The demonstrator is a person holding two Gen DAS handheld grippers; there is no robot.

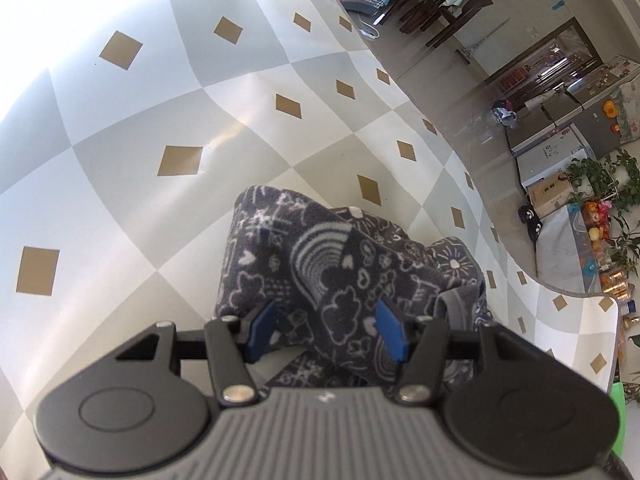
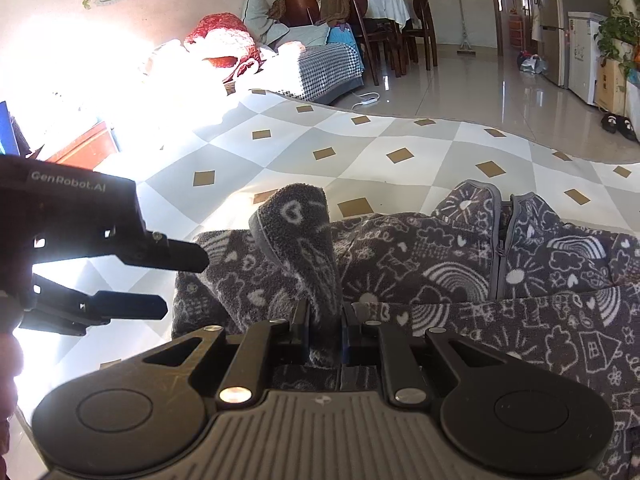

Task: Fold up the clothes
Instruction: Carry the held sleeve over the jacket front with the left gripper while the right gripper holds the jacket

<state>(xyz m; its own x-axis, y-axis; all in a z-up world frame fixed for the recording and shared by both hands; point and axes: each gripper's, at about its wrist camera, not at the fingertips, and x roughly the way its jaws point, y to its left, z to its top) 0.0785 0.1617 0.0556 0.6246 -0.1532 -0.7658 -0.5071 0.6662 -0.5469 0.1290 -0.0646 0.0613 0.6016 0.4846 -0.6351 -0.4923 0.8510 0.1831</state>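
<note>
Only the right wrist view shows the right claw [image 2: 325, 334] clamped on the fleece garment [image 2: 460, 264]; left claw [image 1: 326, 330] gapes.

Dark grey fleece garment [image 2: 440, 264], white doodle print; grey-white checked mat [image 1: 200, 92]

Fuzzy fleece garment [image 2: 440, 264], smooth matt mat [image 1: 200, 112]

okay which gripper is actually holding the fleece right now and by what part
The right gripper is shut on the grey patterned fleece garment, pinching its upstanding sleeve end. The left gripper is open, holding nothing.
</note>
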